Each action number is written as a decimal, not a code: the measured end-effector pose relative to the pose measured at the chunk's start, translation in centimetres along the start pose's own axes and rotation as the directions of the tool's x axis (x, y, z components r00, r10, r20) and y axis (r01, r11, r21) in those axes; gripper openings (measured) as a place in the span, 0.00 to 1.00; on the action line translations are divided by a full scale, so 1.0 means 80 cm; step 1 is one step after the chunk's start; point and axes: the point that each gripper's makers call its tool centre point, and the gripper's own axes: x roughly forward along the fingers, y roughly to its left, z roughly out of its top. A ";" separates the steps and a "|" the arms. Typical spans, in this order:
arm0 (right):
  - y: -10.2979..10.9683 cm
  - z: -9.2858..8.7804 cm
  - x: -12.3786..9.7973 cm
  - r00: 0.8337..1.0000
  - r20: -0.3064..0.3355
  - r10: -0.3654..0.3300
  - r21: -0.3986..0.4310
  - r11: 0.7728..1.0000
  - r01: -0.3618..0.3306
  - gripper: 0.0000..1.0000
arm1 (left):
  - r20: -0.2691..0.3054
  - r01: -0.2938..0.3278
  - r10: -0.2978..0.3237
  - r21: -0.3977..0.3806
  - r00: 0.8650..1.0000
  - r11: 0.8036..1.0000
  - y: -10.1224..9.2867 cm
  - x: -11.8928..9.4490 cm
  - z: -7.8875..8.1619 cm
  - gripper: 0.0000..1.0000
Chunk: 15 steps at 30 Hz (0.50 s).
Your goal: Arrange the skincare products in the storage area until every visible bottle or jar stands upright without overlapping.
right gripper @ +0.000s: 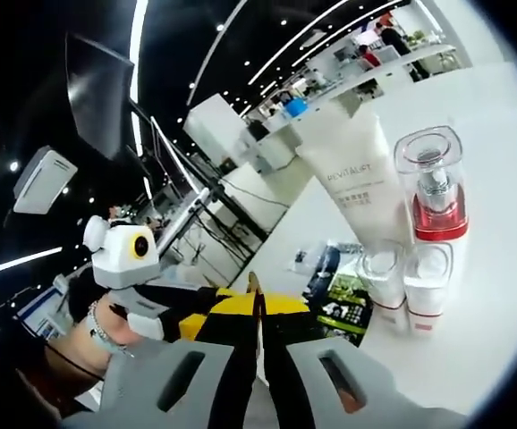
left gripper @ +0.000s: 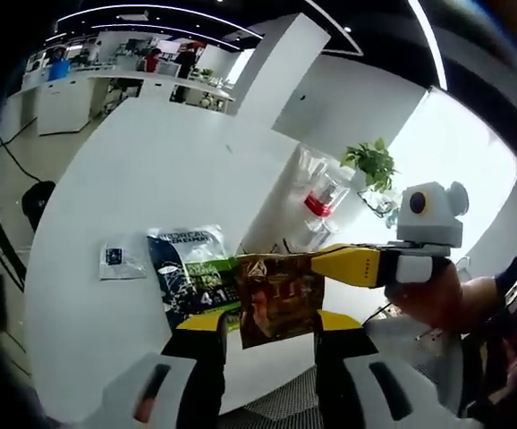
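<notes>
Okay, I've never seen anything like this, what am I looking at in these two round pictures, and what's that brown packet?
A person holds a hand tool with two jaws in each hand, each carrying a fisheye camera. In the left gripper view, the left gripper and the right gripper, entering from the right, both pinch a brown sachet above a white table. The right gripper view sees that sachet edge-on between its jaws. On the table lie other sachets, beside a white tube and a red-banded pump bottle.
</notes>
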 end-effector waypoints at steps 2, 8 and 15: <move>-0.001 -0.002 0.000 1.000 -0.007 -0.001 0.005 1.000 0.001 0.00 | 0.027 0.013 -0.013 0.005 1.000 1.000 -0.004 -0.003 0.006 0.34; -0.007 0.000 0.000 1.000 0.001 -0.026 0.001 1.000 0.026 0.00 | 0.038 0.013 -0.012 -0.037 0.999 0.999 0.003 -0.008 0.011 0.19; -0.019 -0.004 0.000 0.997 -0.012 -0.074 0.001 0.997 0.074 0.00 | 0.057 -0.037 0.037 0.007 0.998 0.999 0.007 -0.013 0.016 0.02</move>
